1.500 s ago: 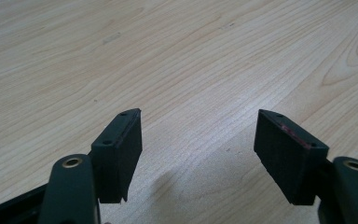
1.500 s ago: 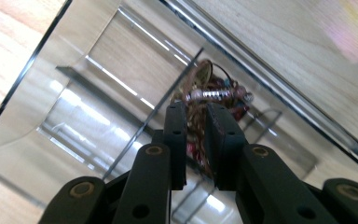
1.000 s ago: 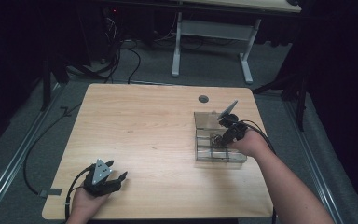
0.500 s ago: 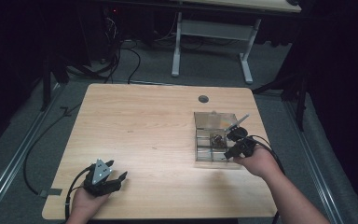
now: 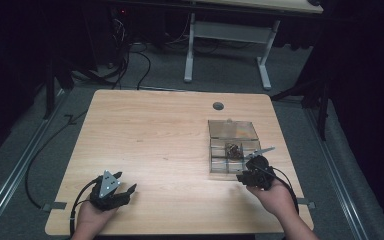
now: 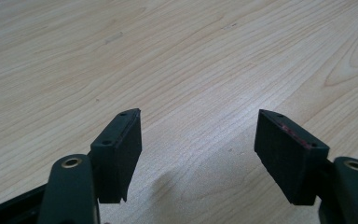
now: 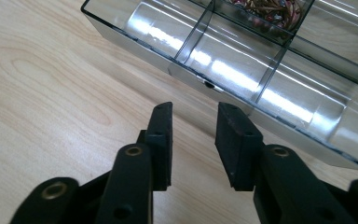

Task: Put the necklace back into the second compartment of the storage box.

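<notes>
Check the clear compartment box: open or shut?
Open: the clear compartment box has its lid laid back behind the tray, and its bare compartments face upward in the right gripper view.

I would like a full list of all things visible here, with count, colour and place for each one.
table: one, light wood, centre of the high view.
compartment box: one, clear plastic, lid open, right half of the table.
small items: a brownish heap, count unclear, in a middle compartment of the box.
grommet: one, grey, far edge of the table.
left gripper: one, black, open, near left corner.
right gripper: one, black, open and holding nothing, at the box's near side.
</notes>
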A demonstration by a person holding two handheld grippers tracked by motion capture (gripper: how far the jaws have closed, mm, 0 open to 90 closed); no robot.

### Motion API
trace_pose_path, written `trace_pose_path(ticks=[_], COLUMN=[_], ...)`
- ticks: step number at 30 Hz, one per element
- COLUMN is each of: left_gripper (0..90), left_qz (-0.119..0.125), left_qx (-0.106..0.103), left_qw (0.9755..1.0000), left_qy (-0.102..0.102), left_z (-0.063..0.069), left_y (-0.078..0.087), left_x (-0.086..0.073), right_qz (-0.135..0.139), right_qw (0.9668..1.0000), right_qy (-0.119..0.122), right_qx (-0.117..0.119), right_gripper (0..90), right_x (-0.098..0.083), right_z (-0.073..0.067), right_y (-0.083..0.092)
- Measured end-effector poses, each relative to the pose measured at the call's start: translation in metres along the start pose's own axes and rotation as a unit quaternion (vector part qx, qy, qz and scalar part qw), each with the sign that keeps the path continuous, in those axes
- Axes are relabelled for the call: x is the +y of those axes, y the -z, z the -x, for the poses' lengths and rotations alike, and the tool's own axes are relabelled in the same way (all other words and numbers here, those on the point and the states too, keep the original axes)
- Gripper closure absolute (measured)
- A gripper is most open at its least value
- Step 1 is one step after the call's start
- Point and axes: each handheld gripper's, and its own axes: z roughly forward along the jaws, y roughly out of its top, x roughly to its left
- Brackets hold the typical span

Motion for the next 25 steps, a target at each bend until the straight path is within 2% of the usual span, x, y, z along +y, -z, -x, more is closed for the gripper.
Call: trace_pose_path(ticks=[4, 5, 6, 7, 8, 11, 12, 14, 16, 18, 19, 21, 23, 25], left_gripper=[32.3, 32.2, 32.2, 32.2, 32.2, 32.2, 32.2, 32.2, 32.2, 32.2, 32.3, 32.3, 32.3, 32.3], left_qz=[0.002, 0.002, 0.003, 0.003, 0.004, 0.004, 0.004, 0.003, 0.004, 0.003, 0.002, 0.001, 0.0, 0.001], left_qx=[-0.002, -0.002, -0.002, -0.002, -0.002, 0.0, 0.0, 0.002, 0.003, 0.005, 0.006, 0.008, 0.009, 0.01], left_qw=[1.0, 1.0, 1.0, 1.0, 1.0, 1.0, 1.0, 1.0, 0.9999, 0.9999, 0.9999, 0.9999, 0.9999, 0.9999], left_qy=[-0.004, -0.004, -0.005, -0.005, -0.005, -0.005, -0.006, -0.008, -0.009, -0.01, -0.01, -0.011, -0.011, -0.01], left_z=[0.001, 0.001, 0.001, 0.001, 0.001, 0.001, 0.001, 0.001, 0.002, 0.002, 0.003, 0.003, 0.003, 0.003], left_y=[0.0, 0.0, 0.0, 0.0, 0.0, 0.0, 0.0, 0.0, 0.0, 0.0, 0.0, -0.001, -0.001, -0.001], left_x=[0.0, 0.0, 0.0, 0.0, 0.0, 0.0, 0.0, 0.0, 0.0, 0.0, 0.0, 0.0, 0.0, 0.0], right_qz=[0.059, 0.059, 0.117, 0.117, 0.154, 0.196, 0.213, 0.23, 0.251, 0.279, 0.285, 0.274, 0.282, 0.279], right_qw=[0.9981, 0.9981, 0.9931, 0.9931, 0.9879, 0.9804, 0.977, 0.973, 0.9679, 0.9598, 0.9583, 0.9614, 0.9594, 0.9602], right_qy=[-0.01, -0.01, -0.009, -0.009, -0.006, -0.003, -0.005, -0.01, 0.0, 0.016, 0.017, 0.007, 0.007, 0.003], right_qx=[0.009, 0.009, 0.012, 0.012, 0.013, 0.012, 0.01, 0.011, -0.004, -0.021, -0.02, -0.019, -0.015, -0.019], right_gripper=[59.7, 59.7, 56.2, 56.2, 54.2, 52.8, 52.8, 52.1, 51.2, 51.3, 50.9, 49.5, 49.8, 49.8], right_x=[-0.018, -0.018, -0.033, -0.033, -0.045, -0.058, -0.063, -0.069, -0.074, -0.077, -0.078, -0.079, -0.08, -0.08], right_z=[0.0, 0.0, -0.001, -0.001, -0.003, -0.006, -0.007, -0.009, -0.012, -0.016, -0.016, -0.014, -0.015, -0.015], right_y=[-0.005, -0.005, -0.011, -0.011, -0.016, -0.024, -0.027, -0.032, -0.035, -0.031, -0.03, -0.032, -0.031, -0.031])
